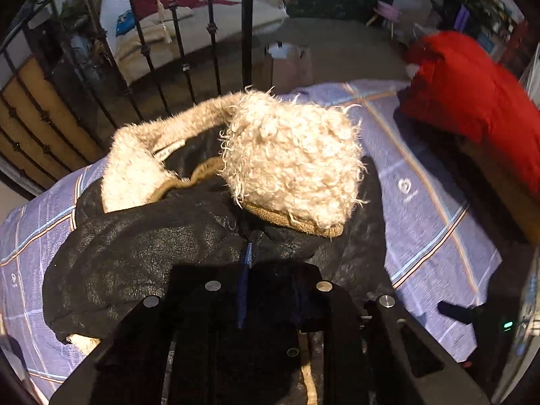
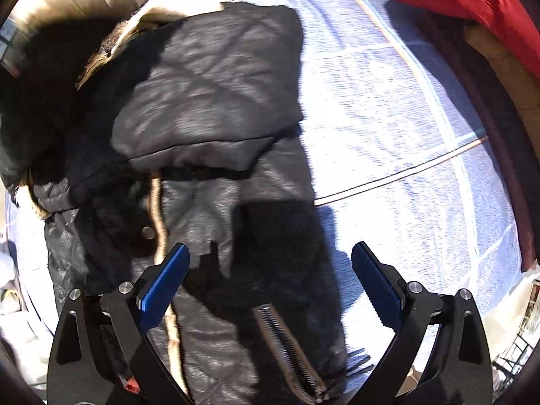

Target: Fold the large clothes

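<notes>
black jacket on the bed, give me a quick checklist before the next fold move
1. Left hand-held gripper has a grip on the black jacket: ok, jaws nearly shut with dark fabric bunched at the blue pads.
2. Right hand-held gripper free: ok, jaws wide open above the jacket, nothing between them.
3. Fleece collar tucked in: not ok, it is flipped up on top.
4. Zipper closed: not ok, open teeth show.
5. Room on the plaid sheet to the right of the jacket: ok, bare up to the red cushion.
6. Sleeves laid flat: cannot tell.
</notes>
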Action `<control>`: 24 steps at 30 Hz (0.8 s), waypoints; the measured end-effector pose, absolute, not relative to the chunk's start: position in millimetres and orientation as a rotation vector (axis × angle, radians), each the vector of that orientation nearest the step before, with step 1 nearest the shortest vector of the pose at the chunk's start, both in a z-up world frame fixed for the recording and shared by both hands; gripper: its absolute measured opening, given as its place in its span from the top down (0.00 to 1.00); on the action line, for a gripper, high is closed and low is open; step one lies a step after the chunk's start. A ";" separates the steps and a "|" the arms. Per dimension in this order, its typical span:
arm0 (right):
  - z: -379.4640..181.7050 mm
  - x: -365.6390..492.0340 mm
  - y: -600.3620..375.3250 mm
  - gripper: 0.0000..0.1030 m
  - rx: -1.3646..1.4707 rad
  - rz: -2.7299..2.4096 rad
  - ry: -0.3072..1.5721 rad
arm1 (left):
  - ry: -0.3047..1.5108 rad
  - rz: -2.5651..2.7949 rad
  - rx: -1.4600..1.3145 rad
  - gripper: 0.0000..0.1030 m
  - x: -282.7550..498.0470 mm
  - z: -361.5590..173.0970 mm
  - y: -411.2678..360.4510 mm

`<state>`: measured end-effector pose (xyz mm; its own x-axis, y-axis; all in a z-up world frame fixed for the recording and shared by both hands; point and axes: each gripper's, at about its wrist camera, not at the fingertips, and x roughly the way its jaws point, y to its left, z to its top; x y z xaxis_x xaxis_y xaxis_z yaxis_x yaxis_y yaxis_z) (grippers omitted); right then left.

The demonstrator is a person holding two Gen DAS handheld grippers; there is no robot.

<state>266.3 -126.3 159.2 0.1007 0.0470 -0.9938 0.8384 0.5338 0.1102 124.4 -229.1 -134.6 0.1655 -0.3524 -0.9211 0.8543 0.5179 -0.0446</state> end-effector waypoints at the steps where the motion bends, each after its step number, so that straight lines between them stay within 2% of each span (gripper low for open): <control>1: 159.3 263.0 -129.4 0.07 0.847 -0.709 1.358 | 1.093 -0.928 0.590 0.76 123.2 -142.7 -232.0; 3: 157.3 263.5 -134.4 0.07 0.854 -0.721 1.358 | 1.094 -0.923 0.606 0.73 120.2 -148.0 -229.3; 4: 157.0 262.0 -135.5 0.08 0.860 -0.725 1.357 | 1.091 -0.928 0.598 0.64 118.6 -146.3 -229.1; 5: 155.8 259.9 -138.8 0.07 0.869 -0.729 1.357 | 1.097 -0.958 0.572 0.35 118.9 -142.4 -228.4; 7: 153.8 255.7 -140.7 0.07 0.885 -0.734 1.356 | 1.117 -1.029 0.495 0.05 113.0 -130.9 -222.8; 11: 154.7 250.7 -149.2 0.08 0.926 -0.747 1.345 | 1.113 -1.105 0.415 0.06 93.5 -101.4 -223.0; 16: 167.9 257.5 -168.0 0.08 0.903 -0.777 1.300 | 0.974 -1.036 0.378 0.06 102.3 -78.4 -190.1; 20: 194.2 259.7 -176.3 0.08 0.849 -0.820 1.236 | 0.932 -0.805 0.333 0.06 166.0 -76.1 -135.2; 24: 243.3 285.4 -166.1 0.08 0.694 -0.796 1.096 | 0.981 -0.608 0.225 0.07 239.2 -83.2 -79.6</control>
<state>285.4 -166.1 243.3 0.2464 -0.2103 -0.9461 0.8349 0.5418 0.0970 239.2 -79.6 -83.2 0.4070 -0.3790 -0.8311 0.5758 0.8127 -0.0886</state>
